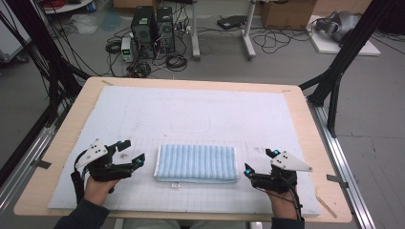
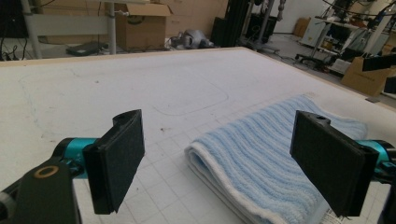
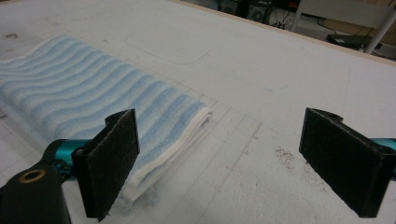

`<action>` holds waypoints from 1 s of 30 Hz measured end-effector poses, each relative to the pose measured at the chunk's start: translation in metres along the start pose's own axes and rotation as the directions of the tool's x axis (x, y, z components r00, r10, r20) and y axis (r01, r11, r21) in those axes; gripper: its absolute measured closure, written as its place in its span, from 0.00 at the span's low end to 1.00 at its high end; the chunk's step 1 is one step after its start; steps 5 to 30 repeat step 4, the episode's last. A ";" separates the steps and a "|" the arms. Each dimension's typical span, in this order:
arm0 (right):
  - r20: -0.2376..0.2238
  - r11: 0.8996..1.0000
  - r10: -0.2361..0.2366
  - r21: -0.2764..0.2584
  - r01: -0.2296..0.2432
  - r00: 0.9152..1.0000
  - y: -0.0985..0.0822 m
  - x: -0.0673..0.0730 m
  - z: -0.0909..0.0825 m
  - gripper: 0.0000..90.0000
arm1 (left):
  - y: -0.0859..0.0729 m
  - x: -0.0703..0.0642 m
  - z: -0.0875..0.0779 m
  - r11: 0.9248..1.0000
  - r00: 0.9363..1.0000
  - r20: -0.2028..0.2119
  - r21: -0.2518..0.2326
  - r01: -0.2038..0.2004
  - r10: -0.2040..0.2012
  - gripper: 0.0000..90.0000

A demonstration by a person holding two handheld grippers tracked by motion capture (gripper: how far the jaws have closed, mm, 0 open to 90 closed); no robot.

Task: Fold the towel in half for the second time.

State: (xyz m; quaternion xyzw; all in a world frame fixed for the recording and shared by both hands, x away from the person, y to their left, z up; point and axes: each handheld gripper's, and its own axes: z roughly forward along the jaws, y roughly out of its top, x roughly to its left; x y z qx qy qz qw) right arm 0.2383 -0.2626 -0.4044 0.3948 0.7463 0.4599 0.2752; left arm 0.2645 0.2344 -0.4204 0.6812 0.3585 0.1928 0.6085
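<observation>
A folded towel (image 1: 197, 163) with pale blue and white stripes lies on the white gridded mat (image 1: 191, 114), near the front middle. My left gripper (image 1: 132, 152) hovers just left of the towel's short end, open and holding nothing. My right gripper (image 1: 260, 162) sits just right of the other short end, also open and holding nothing. In the left gripper view the towel (image 2: 261, 158) lies ahead between the wide-apart pads (image 2: 116, 165), its near end partly behind the right pad. In the right gripper view the towel's folded corner (image 3: 154, 126) lies beside the left pad (image 3: 109, 161).
The mat covers a wooden table (image 1: 67, 124) with a rounded outline drawn at its middle (image 1: 190, 119). Dark specks (image 3: 285, 156) mark the mat near my right gripper. Beyond the far edge stand computer towers (image 1: 153, 28), cables and black frame struts (image 1: 334, 81).
</observation>
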 end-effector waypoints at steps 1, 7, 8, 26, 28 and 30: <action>0.000 1.000 0.001 -0.001 -0.001 1.000 0.000 0.000 0.000 0.13 | 0.000 0.000 0.000 1.000 1.000 -0.002 0.002 0.002 -0.002 0.20; 0.001 1.000 0.001 -0.006 -0.001 1.000 -0.001 -0.001 -0.001 0.13 | 0.000 0.000 0.001 1.000 1.000 -0.001 0.001 -0.001 0.001 0.20; 0.001 1.000 0.001 -0.006 -0.001 1.000 -0.001 -0.001 -0.001 0.13 | 0.000 0.000 0.001 1.000 1.000 -0.001 0.001 -0.001 0.001 0.20; 0.001 1.000 0.001 -0.006 -0.001 1.000 -0.001 -0.001 -0.001 0.13 | 0.000 0.000 0.001 1.000 1.000 -0.001 0.001 -0.001 0.001 0.20; 0.001 1.000 0.001 -0.006 -0.001 1.000 -0.001 -0.001 -0.001 0.13 | 0.000 0.000 0.001 1.000 1.000 -0.001 0.001 -0.001 0.001 0.20; 0.001 1.000 0.001 -0.006 -0.001 1.000 -0.001 -0.001 -0.001 0.13 | 0.000 0.000 0.001 1.000 1.000 -0.001 0.001 -0.001 0.001 0.20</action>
